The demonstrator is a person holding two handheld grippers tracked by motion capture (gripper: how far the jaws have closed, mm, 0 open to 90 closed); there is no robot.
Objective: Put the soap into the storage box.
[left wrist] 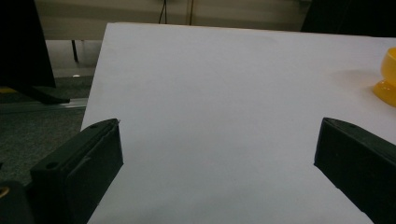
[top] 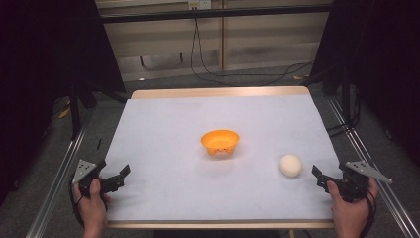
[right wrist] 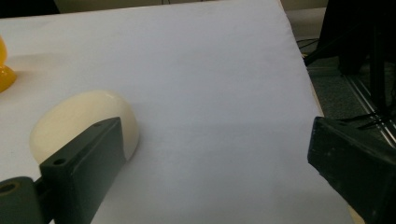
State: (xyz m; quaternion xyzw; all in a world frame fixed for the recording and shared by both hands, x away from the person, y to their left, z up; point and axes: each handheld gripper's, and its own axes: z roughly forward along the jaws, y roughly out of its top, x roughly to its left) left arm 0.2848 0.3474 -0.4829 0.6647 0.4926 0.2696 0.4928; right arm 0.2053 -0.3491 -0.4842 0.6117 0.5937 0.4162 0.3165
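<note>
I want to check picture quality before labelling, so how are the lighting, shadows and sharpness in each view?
High view: white table evenly lit, surroundings dark, orange bowl and cream egg-shaped thing cast soft shadows. Left gripper view: near jaws soft and dark, bowl cut at the edge. Right gripper view: egg-shaped thing slightly blurred behind one jaw.

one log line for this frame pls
left gripper: open, idle | right gripper: open, beside egg | bowl: empty, mid-table

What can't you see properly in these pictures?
- Orange bowl, left gripper view: cut off by the right edge.
- Cream egg-shaped object, right gripper view: its near side is hidden behind the right claw's jaw.
- Bowl's inside, high view: too small to tell what it holds.
</note>
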